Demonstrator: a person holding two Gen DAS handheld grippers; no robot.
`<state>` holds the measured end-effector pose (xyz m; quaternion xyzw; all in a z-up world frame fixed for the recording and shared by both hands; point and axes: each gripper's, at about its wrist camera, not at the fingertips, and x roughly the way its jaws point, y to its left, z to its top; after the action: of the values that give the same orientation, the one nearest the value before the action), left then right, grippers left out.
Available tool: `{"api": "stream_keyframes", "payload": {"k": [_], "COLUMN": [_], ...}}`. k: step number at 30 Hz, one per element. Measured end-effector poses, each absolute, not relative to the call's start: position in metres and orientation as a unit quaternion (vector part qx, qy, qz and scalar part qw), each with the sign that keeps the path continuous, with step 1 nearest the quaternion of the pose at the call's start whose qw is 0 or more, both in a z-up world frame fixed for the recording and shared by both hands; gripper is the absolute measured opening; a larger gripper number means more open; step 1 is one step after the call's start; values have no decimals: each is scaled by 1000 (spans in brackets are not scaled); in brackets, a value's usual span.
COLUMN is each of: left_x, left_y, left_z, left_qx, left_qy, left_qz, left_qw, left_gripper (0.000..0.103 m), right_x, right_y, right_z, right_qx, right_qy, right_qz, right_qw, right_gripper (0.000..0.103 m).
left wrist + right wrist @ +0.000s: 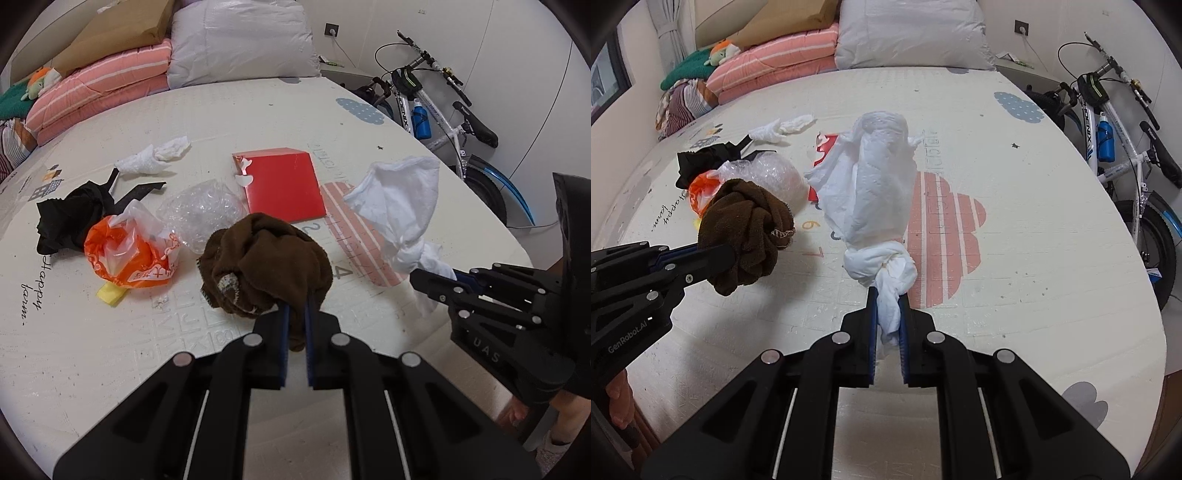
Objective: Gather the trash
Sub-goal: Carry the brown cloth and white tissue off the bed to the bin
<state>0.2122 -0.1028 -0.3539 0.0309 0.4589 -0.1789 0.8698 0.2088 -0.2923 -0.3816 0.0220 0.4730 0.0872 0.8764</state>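
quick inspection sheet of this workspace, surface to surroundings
surface: pale printed foam mat, trash scattered on it
job's things: brown cloth and white tissue wad both gripped; orange bag, bubble wrap, red card, black scrap and twisted tissue lie on the mat
clutter: yellow piece beside the orange bag
grippers: left gripper shut on brown cloth; right gripper shut on white tissue wad
cables: cord at wall socket
surroundings: folded bedding, pillow, bicycle
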Motion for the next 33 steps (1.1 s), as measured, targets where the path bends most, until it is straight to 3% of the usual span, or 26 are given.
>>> {"api": "stream_keyframes", "payload": {"k": [19, 33], "left_x": [109, 65], "left_y": [-130, -255], "left_z": [-257, -234], "left_qx": [25, 75], "left_qy": [396, 370], "left_qz": [-201, -301], "left_qw": [896, 876], "left_gripper": [7, 7], "right_x": [111, -27], "right_y": [-330, -502], "right_z": [-272, -255], "right_qx": [47, 102], "right_qy": [355, 328], "right_qz": [51, -121], "right_qw": [932, 931], "right_gripper": [9, 9]}}
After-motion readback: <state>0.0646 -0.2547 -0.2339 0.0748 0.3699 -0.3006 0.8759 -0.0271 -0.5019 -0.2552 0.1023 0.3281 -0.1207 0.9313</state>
